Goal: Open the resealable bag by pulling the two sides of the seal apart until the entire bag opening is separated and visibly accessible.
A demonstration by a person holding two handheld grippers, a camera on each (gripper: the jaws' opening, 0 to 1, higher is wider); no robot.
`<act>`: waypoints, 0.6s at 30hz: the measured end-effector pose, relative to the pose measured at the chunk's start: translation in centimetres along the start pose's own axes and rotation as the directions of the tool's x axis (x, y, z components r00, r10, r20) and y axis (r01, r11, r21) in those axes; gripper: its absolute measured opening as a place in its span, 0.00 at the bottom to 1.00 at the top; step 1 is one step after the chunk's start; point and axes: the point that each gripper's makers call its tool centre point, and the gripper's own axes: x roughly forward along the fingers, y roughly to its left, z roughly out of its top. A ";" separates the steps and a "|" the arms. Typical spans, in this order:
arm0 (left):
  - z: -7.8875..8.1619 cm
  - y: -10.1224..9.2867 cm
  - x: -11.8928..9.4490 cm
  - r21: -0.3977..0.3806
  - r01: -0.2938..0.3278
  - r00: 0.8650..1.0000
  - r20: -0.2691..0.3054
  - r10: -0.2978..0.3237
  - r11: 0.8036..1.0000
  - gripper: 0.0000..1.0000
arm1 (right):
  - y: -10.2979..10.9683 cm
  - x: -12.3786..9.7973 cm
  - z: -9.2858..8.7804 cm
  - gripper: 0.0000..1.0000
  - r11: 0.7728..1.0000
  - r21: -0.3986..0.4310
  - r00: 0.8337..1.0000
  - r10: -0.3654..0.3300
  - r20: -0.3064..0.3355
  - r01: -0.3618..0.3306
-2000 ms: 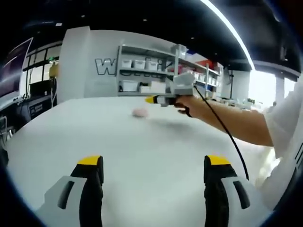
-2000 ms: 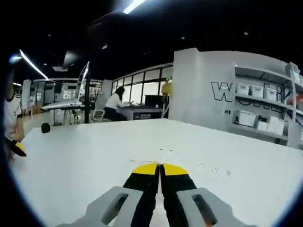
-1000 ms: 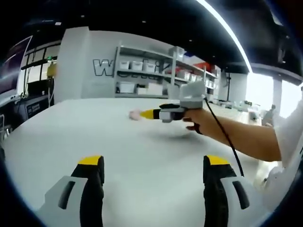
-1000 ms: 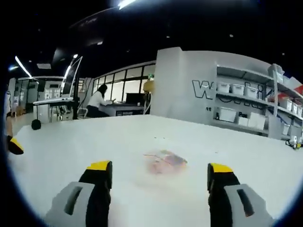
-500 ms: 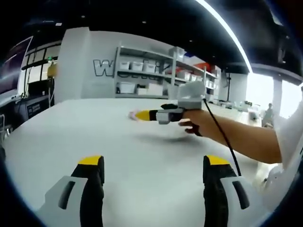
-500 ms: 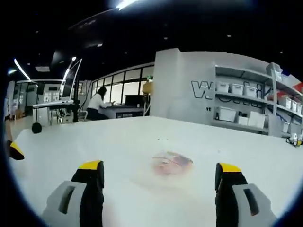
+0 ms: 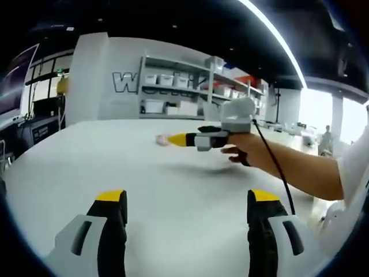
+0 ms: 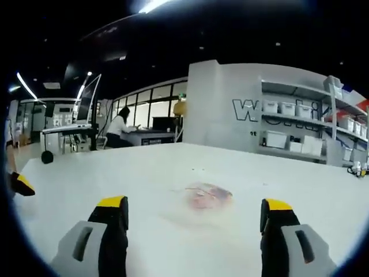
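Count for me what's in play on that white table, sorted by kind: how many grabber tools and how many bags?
Grippers: 2, the left gripper and the right gripper, both open.
Resealable bag: 1, lying on the table.
Total: 3.

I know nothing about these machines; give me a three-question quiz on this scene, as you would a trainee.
1. True or false: the right gripper is clamped on the small clear resealable bag with pinkish contents.
2. Multiple choice: the bag lies on A) a metal shelf B) the white table C) the floor.
3. Fill in: the left gripper has its jaws ____.

Key: 1 false, its jaws stand wide apart, short of the bag. 2 B. 3 open.
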 end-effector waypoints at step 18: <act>-0.1 -0.1 0.0 -0.001 0.001 1.000 -0.003 -0.001 1.000 0.84 | 0.9 -1.1 0.1 0.91 1.000 0.023 1.000 0.020 0.006 -0.020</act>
